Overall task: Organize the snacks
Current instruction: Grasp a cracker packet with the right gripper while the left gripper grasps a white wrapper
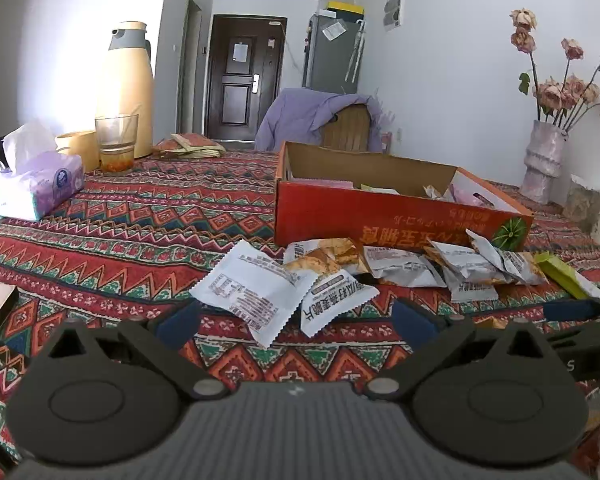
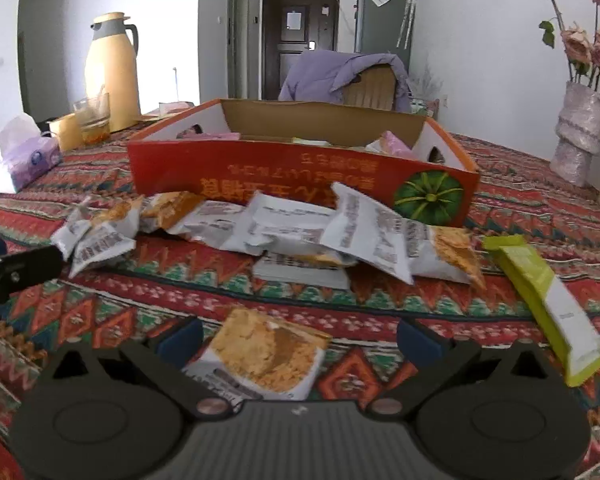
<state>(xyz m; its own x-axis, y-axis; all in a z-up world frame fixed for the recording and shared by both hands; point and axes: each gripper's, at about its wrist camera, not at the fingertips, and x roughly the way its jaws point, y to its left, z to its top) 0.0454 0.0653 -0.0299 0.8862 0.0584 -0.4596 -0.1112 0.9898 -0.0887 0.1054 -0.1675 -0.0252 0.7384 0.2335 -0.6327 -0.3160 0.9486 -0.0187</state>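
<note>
on the tabletop [image 2: 520,200], covered by a red patterned cloth, a heap of white snack packets [image 2: 300,228] lies against the near wall of an orange cardboard box [image 2: 260,168] that already holds a few pink packets. one snack packet [image 2: 268,356] with a biscuit picture lies apart between the spread right tongs [image 2: 300,336], untouched. a green snack bar [image 2: 540,296] lies just right of the heap. the left tongs [image 1: 296,320] hang spread too, just short of the nearest white packet [image 1: 252,288]. a thermos [image 1: 126,88], glass [image 1: 116,140] and tissue pack [image 1: 36,184] stand far left.
</note>
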